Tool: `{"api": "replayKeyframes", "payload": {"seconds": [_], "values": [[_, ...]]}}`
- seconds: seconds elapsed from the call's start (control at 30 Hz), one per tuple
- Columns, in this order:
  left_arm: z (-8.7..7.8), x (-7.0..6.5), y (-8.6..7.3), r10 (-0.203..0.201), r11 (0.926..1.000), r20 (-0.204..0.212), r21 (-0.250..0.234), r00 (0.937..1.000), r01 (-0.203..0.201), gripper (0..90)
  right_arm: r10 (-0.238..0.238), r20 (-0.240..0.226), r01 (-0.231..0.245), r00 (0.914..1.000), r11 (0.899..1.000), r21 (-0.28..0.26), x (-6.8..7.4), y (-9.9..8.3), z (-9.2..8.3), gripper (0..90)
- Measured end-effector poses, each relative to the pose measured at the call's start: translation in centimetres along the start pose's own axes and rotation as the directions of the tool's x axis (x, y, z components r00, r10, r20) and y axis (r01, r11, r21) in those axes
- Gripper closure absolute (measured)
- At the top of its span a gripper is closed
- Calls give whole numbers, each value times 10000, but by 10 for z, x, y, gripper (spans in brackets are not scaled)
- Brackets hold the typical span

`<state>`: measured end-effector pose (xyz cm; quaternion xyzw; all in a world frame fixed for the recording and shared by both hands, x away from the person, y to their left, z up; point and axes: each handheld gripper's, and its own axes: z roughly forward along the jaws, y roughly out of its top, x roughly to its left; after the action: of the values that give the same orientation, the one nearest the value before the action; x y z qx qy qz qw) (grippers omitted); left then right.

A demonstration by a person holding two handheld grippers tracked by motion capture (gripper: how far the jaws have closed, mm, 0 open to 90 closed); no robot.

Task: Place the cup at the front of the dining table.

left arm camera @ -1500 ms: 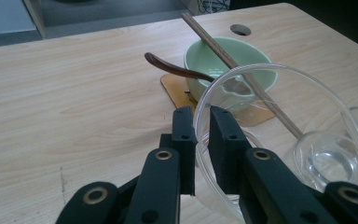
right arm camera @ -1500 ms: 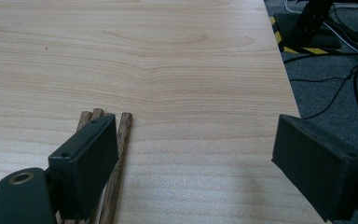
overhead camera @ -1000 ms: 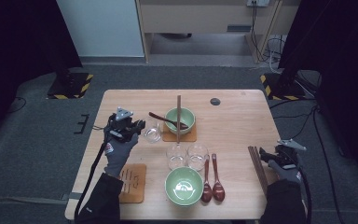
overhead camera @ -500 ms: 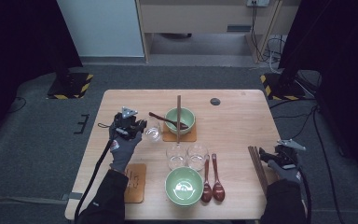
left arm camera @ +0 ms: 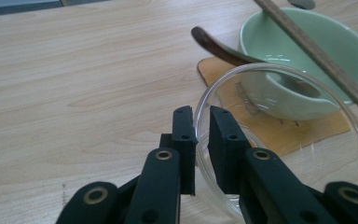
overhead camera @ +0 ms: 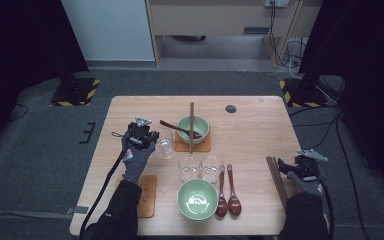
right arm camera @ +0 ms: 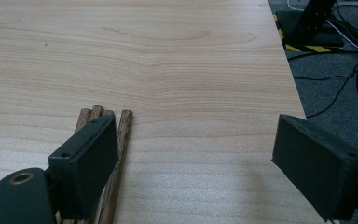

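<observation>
My left gripper (overhead camera: pixel 149 139) (left arm camera: pixel 201 116) is shut on the rim of a clear glass (overhead camera: pixel 165 145) (left arm camera: pixel 307 154), one jaw inside the rim and one outside. The glass stands left of a green bowl (overhead camera: pixel 194 128) (left arm camera: pixel 307 51) on a brown coaster (overhead camera: pixel 204 146). A dark wooden spoon (overhead camera: pixel 172 126) (left arm camera: pixel 214 44) rests in that bowl and a chopstick (overhead camera: pixel 191 125) (left arm camera: pixel 317 53) lies across it. My right gripper (overhead camera: pixel 286 165) (right arm camera: pixel 196 140) stands open low at the table's right edge, its left jaw over a bundle of chopsticks (overhead camera: pixel 276 177) (right arm camera: pixel 116 154).
Two more clear glasses (overhead camera: pixel 200 166) stand mid-table. In front of them are a second green bowl (overhead camera: pixel 197 199) and two wooden spoons (overhead camera: pixel 227 192). A second coaster (overhead camera: pixel 147 195) lies partly under the left forearm. A small dark disc (overhead camera: pixel 230 108) sits near the far edge.
My left gripper has come down and a little to the right, still shut on the glass. The right gripper has stayed where it was.
</observation>
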<state>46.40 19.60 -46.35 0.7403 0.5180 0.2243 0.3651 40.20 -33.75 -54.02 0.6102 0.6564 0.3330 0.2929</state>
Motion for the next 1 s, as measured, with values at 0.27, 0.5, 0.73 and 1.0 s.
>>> {"api": "replayKeyframes", "payload": {"seconds": [0.27, 0.5, 0.73, 1.0], "values": [[8, 6, -5, -84, 9994, -105, 334, 9999, 87, 806, -5, -7, 5, 10000, 10000, 31, 1, 0, 0, 142], [14, 7, -7, -135, 9987, -100, 487, 9999, 140, 807, -19, 1, 19, 10000, 10000, 37, 1, 0, 1, 142], [16, 9, -7, -279, 9990, -166, 357, 9995, 285, 806, 1, -2, -1, 10000, 10000, 26, 0, 0, 0, 142], [22, 10, -7, -513, 9985, -147, 188, 9986, 516, 800, -16, -12, 16, 10000, 10000, 15, 1, 0, 0, 142]]}}
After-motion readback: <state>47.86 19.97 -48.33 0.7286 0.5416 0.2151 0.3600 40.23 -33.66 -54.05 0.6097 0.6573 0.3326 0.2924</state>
